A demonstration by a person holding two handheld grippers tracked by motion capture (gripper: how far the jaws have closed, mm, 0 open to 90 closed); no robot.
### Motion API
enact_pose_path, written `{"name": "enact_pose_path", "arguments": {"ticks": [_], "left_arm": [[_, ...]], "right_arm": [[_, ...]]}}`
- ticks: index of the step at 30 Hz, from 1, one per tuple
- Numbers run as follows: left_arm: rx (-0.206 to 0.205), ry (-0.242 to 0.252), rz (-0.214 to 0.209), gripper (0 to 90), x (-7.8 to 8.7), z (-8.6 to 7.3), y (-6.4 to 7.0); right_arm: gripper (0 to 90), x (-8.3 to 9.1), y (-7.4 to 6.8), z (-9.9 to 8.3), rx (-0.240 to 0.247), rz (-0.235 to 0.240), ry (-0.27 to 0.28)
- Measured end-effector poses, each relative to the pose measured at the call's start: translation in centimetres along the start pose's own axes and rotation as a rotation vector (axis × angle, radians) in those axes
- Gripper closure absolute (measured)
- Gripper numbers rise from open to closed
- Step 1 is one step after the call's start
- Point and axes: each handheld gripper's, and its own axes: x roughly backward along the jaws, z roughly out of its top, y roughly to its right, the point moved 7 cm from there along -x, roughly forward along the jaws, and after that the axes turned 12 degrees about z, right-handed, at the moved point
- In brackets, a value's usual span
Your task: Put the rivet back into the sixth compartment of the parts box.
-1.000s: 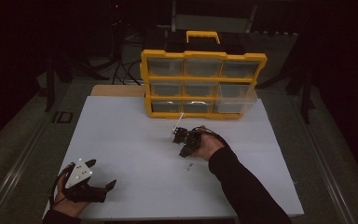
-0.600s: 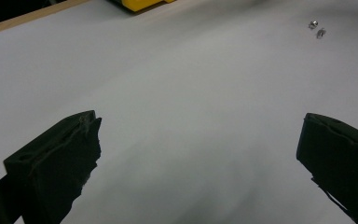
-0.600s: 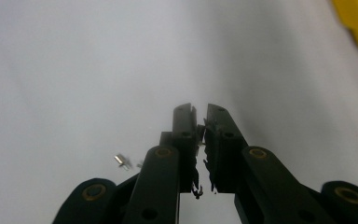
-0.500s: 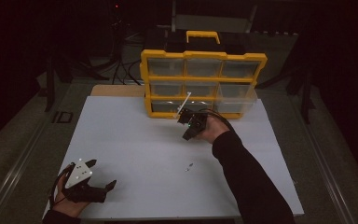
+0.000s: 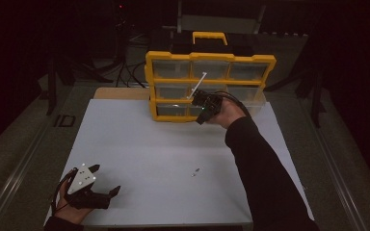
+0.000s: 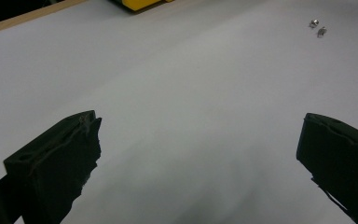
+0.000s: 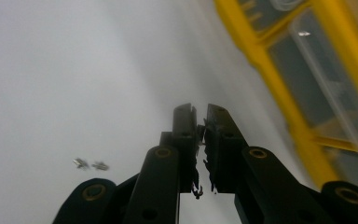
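Observation:
A yellow organizer (image 5: 209, 59) with clear drawers stands at the table's far edge, and its frame runs along the right of the right gripper view (image 7: 279, 98). My right gripper (image 5: 201, 105) hangs just in front of its middle and lower drawers, jaws shut, with nothing visible between them (image 7: 201, 122). A thin pale strip slants up from its top. Two small metal parts (image 5: 194, 172) lie on the white table behind it (image 7: 91, 164). My left gripper (image 5: 105, 178) rests near the front left corner, jaws wide open over bare table (image 6: 200, 135).
The white table top (image 5: 139, 144) ends in a wooden strip at the back left. A clear drawer (image 5: 251, 102) sticks out of the organizer's lower right. The metal parts (image 6: 318, 27) lie far ahead of the left gripper, with the organizer's corner (image 6: 140, 3) beyond.
My right gripper rose from the middle of the table and moved away to the organizer's front. The small metal parts stayed on the table. The left gripper has not moved.

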Motion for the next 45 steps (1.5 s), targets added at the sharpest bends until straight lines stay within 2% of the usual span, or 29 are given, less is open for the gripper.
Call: {"name": "enact_pose_path", "arguments": {"ticks": [9, 11, 21, 27, 33, 39, 45], "left_arm": [[0.003, -0.008, -0.006, 0.3, -0.1, -0.1, 0.1], [0.002, -0.014, -0.012, 0.3, -0.1, -0.1, 0.1], [-0.004, -0.021, -0.013, 0.3, -0.1, -0.2, 0.1], [-0.003, -0.022, -0.013, 0.3, -0.1, -0.2, 0.1], [-0.004, -0.022, -0.014, 0.3, 0.0, -0.2, 0.1], [-0.004, -0.023, -0.013, 0.3, 0.0, -0.2, 0.1], [-0.003, -0.023, -0.013, 0.3, -0.1, -0.2, 0.1]], "right_arm": [[82.4, 2.2, 1.7, 0.7, -0.034, -0.025, 0.041], [82.4, 3.2, 2.3, 0.9, -0.039, -0.037, 0.065], [82.4, 5.1, 3.8, 0.9, -0.079, -0.064, 0.116], [82.4, 6.4, 4.7, 0.2, -0.114, -0.083, 0.147], [82.4, 8.5, 5.4, -0.5, -0.145, -0.113, 0.169], [82.4, 10.4, 6.2, -2.0, -0.191, -0.154, 0.173], [82.4, 11.0, 7.0, -3.4, -0.222, -0.179, 0.151]]}}
